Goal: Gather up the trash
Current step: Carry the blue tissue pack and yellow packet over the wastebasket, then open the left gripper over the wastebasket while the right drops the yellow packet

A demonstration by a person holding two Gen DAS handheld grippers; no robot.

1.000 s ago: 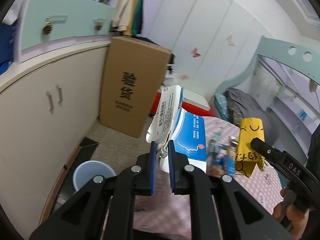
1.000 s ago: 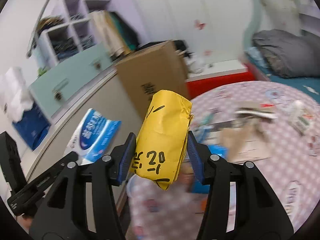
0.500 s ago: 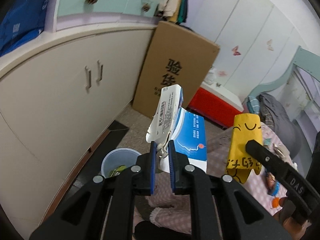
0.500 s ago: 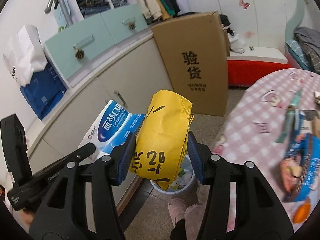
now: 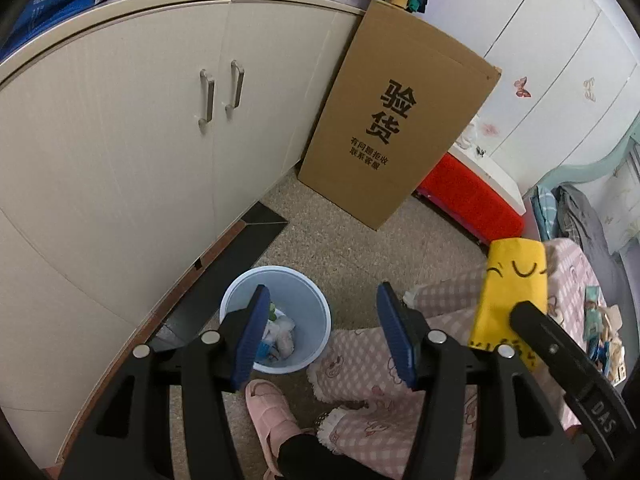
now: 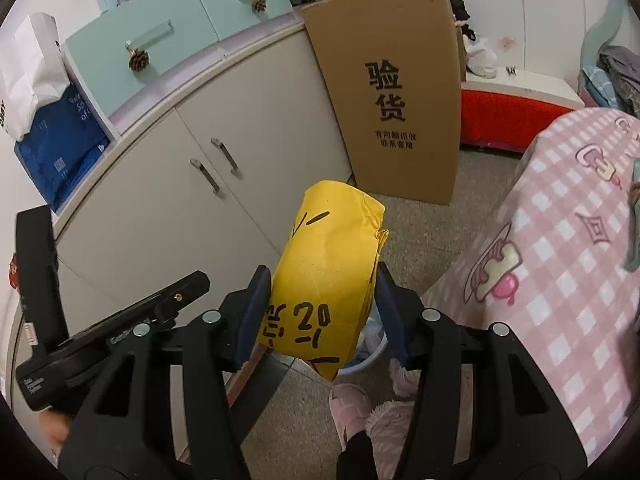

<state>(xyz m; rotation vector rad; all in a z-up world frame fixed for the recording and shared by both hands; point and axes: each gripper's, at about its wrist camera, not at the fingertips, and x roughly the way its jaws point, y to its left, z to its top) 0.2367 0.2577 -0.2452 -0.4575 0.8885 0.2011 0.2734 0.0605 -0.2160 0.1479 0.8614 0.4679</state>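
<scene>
My left gripper (image 5: 324, 332) hangs over a light blue bin (image 5: 316, 304) on the floor. Its jaws are opening and nothing is between them. Crumpled white and blue trash (image 5: 280, 336) lies inside the bin. My right gripper (image 6: 320, 312) is shut on a yellow packet (image 6: 328, 276) with black handwriting, held upright just right of the left gripper. That yellow packet (image 5: 512, 284) also shows in the left wrist view, right of the bin. In the right wrist view the packet hides most of the bin (image 6: 372, 356).
A beige cabinet (image 5: 140, 140) curves along the left. A tall cardboard box (image 5: 396, 120) leans against it, with a red box (image 5: 468, 196) beyond. A table with a pink checked cloth (image 6: 560, 260) is at the right. A person's pink slipper (image 5: 272, 404) stands beside the bin.
The left jaws have opened and the blue and white package they pinched is gone from between them. Both grippers sank toward the bin. The right still grips the yellow packet.
</scene>
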